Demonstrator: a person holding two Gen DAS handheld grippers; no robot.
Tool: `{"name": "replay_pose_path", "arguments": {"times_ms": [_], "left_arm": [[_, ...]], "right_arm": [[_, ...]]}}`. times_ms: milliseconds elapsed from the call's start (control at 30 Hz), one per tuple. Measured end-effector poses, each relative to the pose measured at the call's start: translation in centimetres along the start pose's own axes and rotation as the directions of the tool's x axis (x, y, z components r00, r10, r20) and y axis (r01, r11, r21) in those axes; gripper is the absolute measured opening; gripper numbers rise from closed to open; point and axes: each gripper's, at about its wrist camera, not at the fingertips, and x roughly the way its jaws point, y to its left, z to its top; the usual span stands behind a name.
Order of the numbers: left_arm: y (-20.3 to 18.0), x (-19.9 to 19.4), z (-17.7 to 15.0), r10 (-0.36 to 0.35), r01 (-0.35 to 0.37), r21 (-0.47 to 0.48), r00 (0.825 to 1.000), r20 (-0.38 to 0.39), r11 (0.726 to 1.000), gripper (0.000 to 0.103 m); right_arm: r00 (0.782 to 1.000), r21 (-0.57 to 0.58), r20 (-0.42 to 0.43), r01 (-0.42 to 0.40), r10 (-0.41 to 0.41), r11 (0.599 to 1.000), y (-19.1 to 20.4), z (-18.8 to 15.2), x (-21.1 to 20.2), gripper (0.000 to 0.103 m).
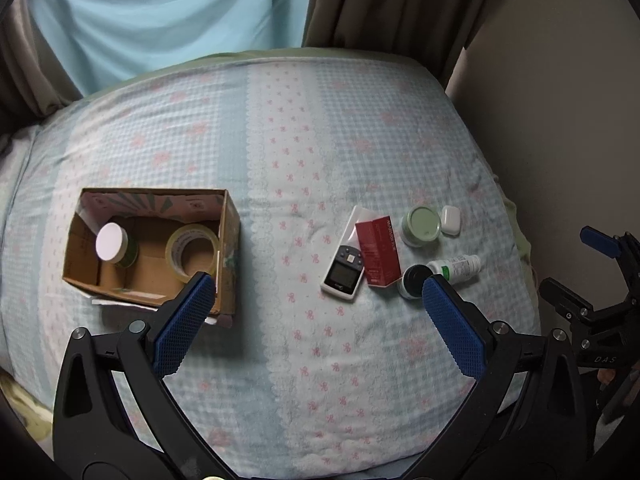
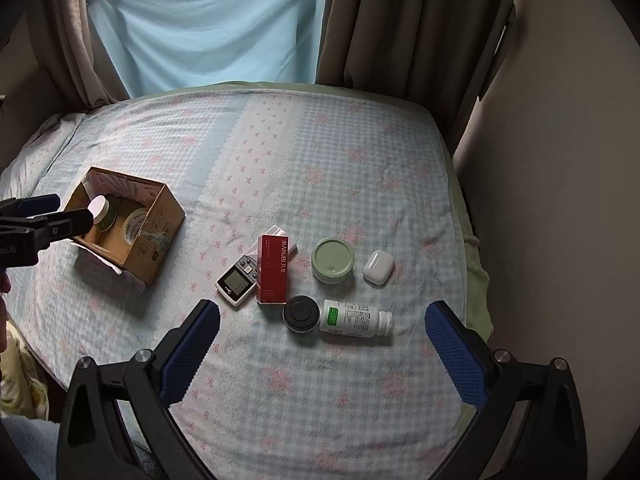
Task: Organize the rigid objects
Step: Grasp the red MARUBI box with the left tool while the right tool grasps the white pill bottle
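Note:
A cardboard box lies on the bed at the left and holds a white-lidded jar and a tape roll. To its right lie a white meter, a red carton, a green-lidded jar, a white earbud case, a black-lidded jar and a white bottle on its side. My left gripper is open and empty above the bed. My right gripper is open and empty, just short of the bottle.
The bed has a blue checked cover with pink bows. Curtains hang behind it and a wall stands at the right. The bed's near edge is close below both grippers.

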Motion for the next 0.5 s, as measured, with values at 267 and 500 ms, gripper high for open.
{"name": "replay_pose_path", "arguments": {"times_ms": [267, 500], "left_arm": [[-5.8, 8.5, 0.9, 0.001, 0.0, 0.013, 0.991, -0.137, 1.0, 0.103], [-8.1, 16.3, 1.4, 0.009, -0.01, -0.004, 0.976, -0.219, 1.0, 0.103]], "right_arm": [[0.993, -0.085, -0.075, -0.097, 0.09, 0.992, -4.7, -0.8, 7.9, 0.102], [0.984, -0.258, -0.164, -0.11, 0.069, 0.96, -5.8, -2.2, 15.7, 0.102]]}}
